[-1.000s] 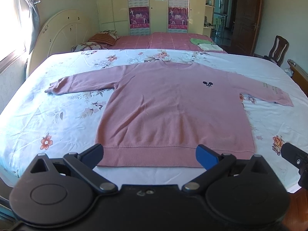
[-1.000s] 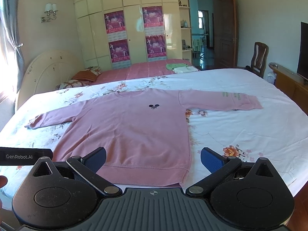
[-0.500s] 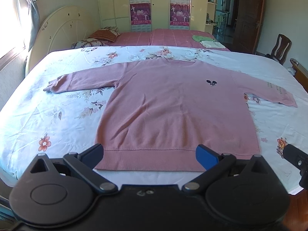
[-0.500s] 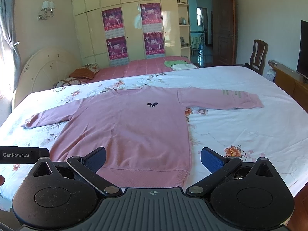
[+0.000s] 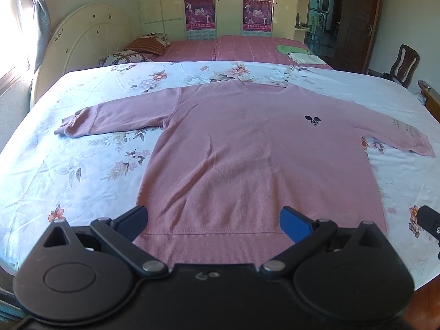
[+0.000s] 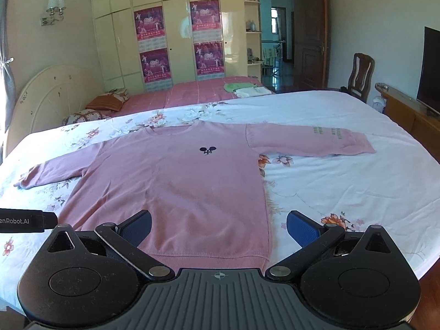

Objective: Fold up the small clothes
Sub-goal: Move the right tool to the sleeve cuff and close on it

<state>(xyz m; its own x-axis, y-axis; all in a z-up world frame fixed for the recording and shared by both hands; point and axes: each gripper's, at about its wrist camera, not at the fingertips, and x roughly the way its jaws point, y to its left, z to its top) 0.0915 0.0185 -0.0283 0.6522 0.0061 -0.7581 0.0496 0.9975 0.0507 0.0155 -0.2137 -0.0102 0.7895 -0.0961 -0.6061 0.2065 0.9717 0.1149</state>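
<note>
In right view only: TV [image 6: 430, 66], wall lamp [image 6: 55, 5].

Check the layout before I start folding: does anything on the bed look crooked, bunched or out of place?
Nothing serious. The pink long-sleeved sweatshirt lies flat and face up on the floral white bedsheet, sleeves spread. Only the cuff of the sleeve towards the headboard looks slightly rumpled. Both claws hang open near the hem, touching nothing.

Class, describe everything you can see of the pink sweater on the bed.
The pink sweater is a long-sleeved knit with a round neck, a ribbed hem and a small dark emblem on the chest. It lies flat and unfolded, front up, on the floral bedsheet, both sleeves spread outward. Only the sheet touches it.
</note>
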